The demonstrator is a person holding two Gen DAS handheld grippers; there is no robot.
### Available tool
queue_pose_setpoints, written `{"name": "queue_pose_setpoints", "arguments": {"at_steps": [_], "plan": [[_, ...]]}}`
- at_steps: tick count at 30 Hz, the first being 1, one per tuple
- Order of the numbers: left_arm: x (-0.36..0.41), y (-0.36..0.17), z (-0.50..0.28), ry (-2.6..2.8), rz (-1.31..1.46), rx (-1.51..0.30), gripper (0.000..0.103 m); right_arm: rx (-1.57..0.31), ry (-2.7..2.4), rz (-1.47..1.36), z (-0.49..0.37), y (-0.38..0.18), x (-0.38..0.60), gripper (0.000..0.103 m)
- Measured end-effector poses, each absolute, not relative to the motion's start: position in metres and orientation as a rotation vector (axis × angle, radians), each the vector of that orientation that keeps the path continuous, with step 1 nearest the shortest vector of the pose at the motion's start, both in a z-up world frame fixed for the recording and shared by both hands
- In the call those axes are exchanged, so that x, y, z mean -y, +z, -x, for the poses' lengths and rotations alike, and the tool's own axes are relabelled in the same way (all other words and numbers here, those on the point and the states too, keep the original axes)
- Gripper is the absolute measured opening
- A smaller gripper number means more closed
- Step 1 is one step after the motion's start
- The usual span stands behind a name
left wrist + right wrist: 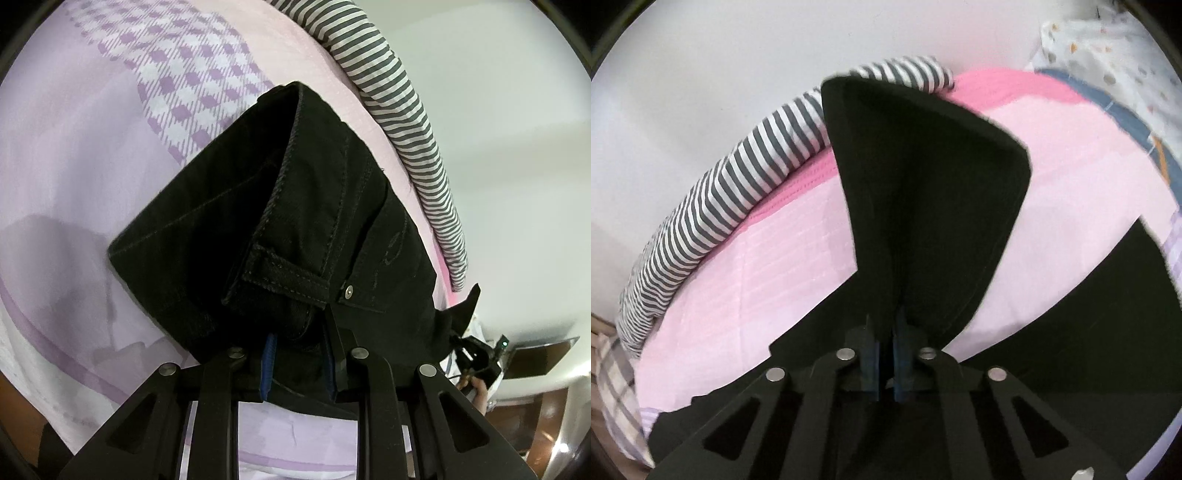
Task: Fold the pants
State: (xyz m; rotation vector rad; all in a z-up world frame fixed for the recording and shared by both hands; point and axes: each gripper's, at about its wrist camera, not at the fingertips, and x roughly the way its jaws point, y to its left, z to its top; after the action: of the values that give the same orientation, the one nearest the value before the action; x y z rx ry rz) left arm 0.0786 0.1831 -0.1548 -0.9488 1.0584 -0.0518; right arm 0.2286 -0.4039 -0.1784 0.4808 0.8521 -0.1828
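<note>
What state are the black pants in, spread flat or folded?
Folded and lifted. The black pants show stacked layers at the waistband, pinched by the left gripper; the right gripper pinches another doubled edge above the pink bedding.

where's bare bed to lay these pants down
Free: pale pink sheet between the striped bolster and the lifted black pants; also lilac sheet beside the checked patch. Crowded: under both hand-held grippers, left and right, each clamped on pants.

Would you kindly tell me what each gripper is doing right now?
Left gripper: closed on the black pants at the waistband.
Right gripper: closed on the pants' fabric.
</note>
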Motion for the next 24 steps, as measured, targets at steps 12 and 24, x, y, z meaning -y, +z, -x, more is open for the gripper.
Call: {"name": "queue_pose_setpoints", "arguments": {"at_steps": [12, 24], "plan": [[-0.196, -0.125, -0.104, -0.125, 0.692, -1.144, 0.021, -0.783, -0.193, -0.487, -0.102, -0.156, 0.409, 0.003], [-0.203, -0.137, -0.089, -0.114, 0.555, -1.235, 0.021, -0.919, -0.209, -0.580, -0.043, -0.213, 0.406, 0.002]]}}
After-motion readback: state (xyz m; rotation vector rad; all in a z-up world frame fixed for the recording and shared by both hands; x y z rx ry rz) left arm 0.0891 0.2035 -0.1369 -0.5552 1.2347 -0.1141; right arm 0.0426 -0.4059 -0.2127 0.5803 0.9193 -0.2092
